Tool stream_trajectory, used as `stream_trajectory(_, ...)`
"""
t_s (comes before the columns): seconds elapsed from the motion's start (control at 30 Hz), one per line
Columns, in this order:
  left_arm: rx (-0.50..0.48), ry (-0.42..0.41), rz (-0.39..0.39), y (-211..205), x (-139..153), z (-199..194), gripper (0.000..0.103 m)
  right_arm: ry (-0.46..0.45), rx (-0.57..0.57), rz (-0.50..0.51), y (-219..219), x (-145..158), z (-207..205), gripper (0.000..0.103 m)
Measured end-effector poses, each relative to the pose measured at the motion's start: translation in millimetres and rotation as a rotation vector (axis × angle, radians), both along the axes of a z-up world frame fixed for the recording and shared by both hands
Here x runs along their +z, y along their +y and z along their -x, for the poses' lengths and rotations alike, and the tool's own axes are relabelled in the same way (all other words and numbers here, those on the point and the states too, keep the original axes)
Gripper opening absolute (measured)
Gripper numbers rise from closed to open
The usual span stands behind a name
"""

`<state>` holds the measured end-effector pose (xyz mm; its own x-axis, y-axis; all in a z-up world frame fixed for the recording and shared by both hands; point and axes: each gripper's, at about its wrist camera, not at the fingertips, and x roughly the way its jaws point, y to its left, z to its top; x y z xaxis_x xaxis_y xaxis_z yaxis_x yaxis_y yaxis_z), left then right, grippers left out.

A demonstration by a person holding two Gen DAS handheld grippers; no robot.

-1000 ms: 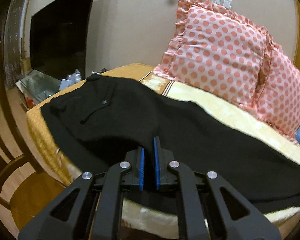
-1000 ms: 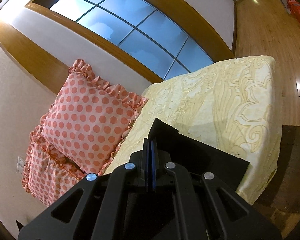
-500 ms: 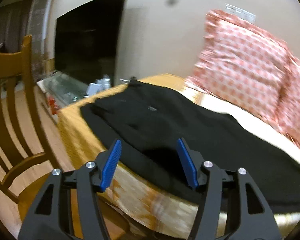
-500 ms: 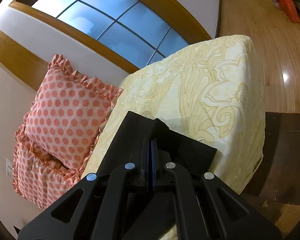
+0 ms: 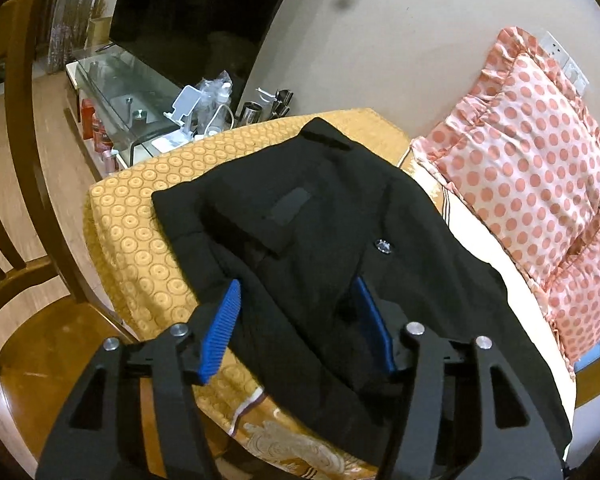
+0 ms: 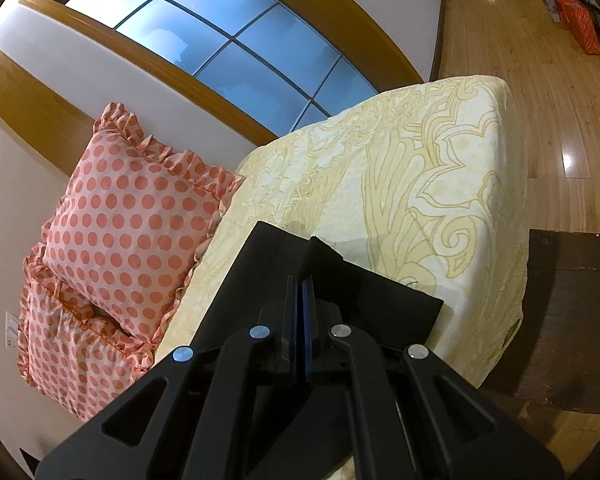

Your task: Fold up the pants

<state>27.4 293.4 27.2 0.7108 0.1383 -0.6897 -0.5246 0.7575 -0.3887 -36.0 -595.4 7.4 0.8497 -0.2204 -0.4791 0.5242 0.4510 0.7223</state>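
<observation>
I see the bed [image 5: 132,240] under a yellow patterned cover, black pants [image 5: 320,240] spread on it, polka-dot pillows [image 5: 540,168] at its wall side

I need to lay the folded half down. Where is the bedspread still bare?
Bare cream bedspread runs past the pants' leg ends to the bed's far corner, beside the polka-dot pillows. An orange strip lies left of the waistband. The middle is covered by pants.

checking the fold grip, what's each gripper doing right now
Left gripper: open, jaws spread over the waist end of the black pants, holding nothing.
Right gripper: shut on the pants' leg end.
</observation>
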Motion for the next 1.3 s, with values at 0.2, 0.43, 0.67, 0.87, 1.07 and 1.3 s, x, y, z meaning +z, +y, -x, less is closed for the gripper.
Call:
stream_trajectory(0.2, 0.043, -0.054, 0.111, 12, 5, 11, 0.055, 0.006, 0.003, 0.011, 1, 1, 0, 0.002)
stream_trajectory(0.43, 0.029, -0.088, 0.089, 8, 13, 15, 0.056, 0.016, 0.004, 0.014, 1, 0, -1, 0.002)
stream_trajectory(0.67, -0.004, -0.090, 0.124, 9, 9, 8, 0.059, 0.023, 0.006, 0.023, 2, -1, -1, 0.002)
stream_trajectory(0.87, 0.037, -0.072, 0.196, 14, -2, 5, 0.059, 0.022, 0.010, 0.024, 3, 0, -2, 0.002)
stream_trajectory(1.07, 0.044, -0.036, 0.197, 20, -2, -9, 0.008, 0.021, 0.015, 0.025, 3, -2, -4, 0.002)
stream_trajectory(1.3, 0.090, -0.055, 0.100, 28, 20, 15, 0.005, 0.011, 0.014, 0.055, 4, 7, -2, 0.002)
